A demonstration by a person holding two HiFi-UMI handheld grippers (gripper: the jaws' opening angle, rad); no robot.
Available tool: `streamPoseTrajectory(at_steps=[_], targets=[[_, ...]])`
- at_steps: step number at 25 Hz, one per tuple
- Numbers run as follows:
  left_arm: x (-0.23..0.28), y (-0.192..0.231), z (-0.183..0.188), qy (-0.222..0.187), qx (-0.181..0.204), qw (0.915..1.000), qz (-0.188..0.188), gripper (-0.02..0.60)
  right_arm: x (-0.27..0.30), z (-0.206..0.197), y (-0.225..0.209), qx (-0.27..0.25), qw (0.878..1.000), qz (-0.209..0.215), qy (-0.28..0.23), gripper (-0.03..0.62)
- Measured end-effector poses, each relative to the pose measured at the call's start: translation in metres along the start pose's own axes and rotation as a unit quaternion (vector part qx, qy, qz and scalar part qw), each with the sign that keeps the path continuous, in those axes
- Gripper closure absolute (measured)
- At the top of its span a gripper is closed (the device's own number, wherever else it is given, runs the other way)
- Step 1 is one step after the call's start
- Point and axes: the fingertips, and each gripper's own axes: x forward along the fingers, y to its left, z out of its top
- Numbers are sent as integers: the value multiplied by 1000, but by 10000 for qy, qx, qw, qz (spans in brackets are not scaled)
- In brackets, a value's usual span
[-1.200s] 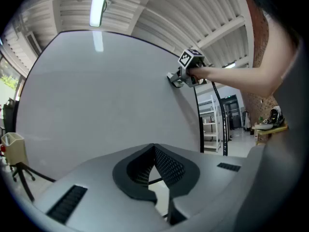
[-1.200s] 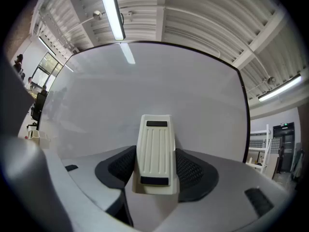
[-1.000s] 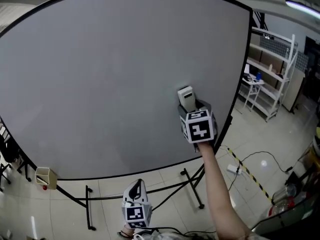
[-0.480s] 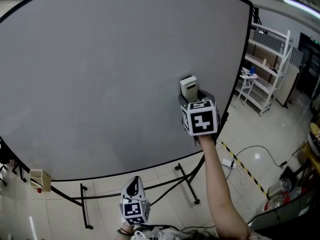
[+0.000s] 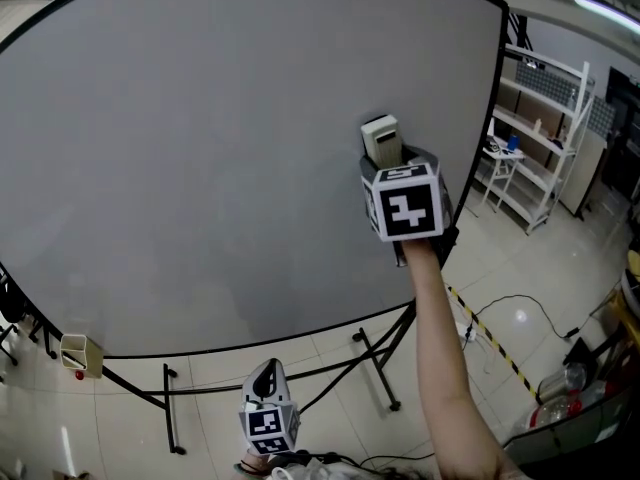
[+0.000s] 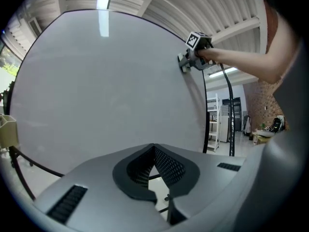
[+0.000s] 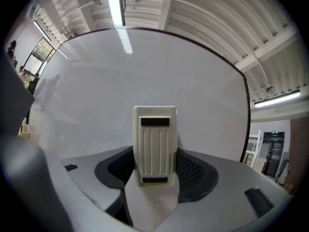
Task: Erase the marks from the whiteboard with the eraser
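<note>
The whiteboard (image 5: 200, 148) shows no marks in any view, so erasing is judged essentially done. The eraser (image 7: 154, 144) is clamped in the right gripper (image 7: 154, 178) against the board's right side. The left gripper (image 6: 154, 173) is held low, closed and empty.

in the head view the marker cube on my right gripper (image 5: 395, 163) covers where my fingers (image 7: 193, 170) clamp the lower end of the eraser (image 5: 381, 136). the eraser's wiping face, turned to the whiteboard (image 5: 200, 148), shows in no view. the whiteboard's top and left run off the picture. what sits on the far shelves (image 5: 540, 98) is too small to tell.
</note>
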Motion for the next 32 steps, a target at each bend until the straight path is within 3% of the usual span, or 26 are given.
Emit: streamPoseTrajectory(at_steps=[2,4,7,9,12,14,17,20,22,25,29,32], targets=[[1,-4,1,-25,-18,10000,7,580,1,-24,22,67,9985,291,459,324],[2,-5,2,-47,-12,10000,30,580,3,-76,74,-72,9931,775,874,324],[3,-7,5,-74,48,10000,22,580,7,-135,127,-808,9875,936,974,324],[1,-8,4,-65,52,10000,22,580,8,-123,119,-756,9879,1016,893,326],[-1,-6,0,2,-28,10000,86,580,0,-20,51,-474,9976,504,79,326],[-1,-4,-2,19,-66,9999,131,580,-4,28,19,-269,9991,282,-174,326],[-3,-2,1,-36,-76,9998,206,580,-1,4,44,-224,9980,520,287,324],[-2,3,5,-80,-55,9996,265,580,1,-68,121,-944,9884,993,653,324],[-4,2,7,-97,-23,9996,259,580,2,-92,150,-1432,9798,1185,737,324],[-8,1,7,-110,-43,9996,274,580,4,-58,123,-938,9834,1398,680,326],[-11,6,1,-40,-122,9993,357,580,-1,18,50,-549,9951,765,314,326],[-11,11,-2,-34,-214,9989,417,580,2,-26,78,-697,9891,914,919,324]])
